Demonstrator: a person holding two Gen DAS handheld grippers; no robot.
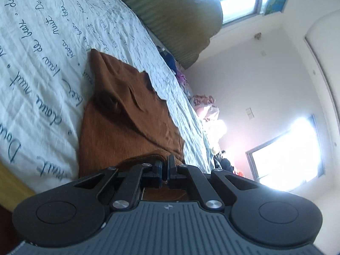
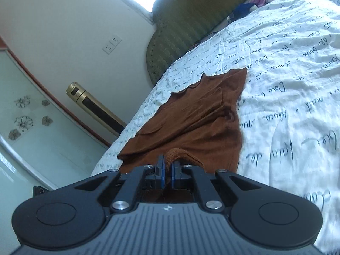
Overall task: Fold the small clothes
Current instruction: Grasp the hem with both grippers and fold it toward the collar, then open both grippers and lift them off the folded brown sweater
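While pinched by both fingers [image 1: 159,165], brown garment [image 2: 197,114] stretches ahead.

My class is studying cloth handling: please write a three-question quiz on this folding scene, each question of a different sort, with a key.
1. True or false: both grippers are shut on the brown garment.
2. What does the garment lie on? A) wooden floor B) white bedsheet with handwriting print C) bare mattress
3. Fill in: behind the bed stands a green padded ____.

Key:
1. True: the left gripper and right gripper each pinch its near edge.
2. B, the bedsheet.
3. Headboard.
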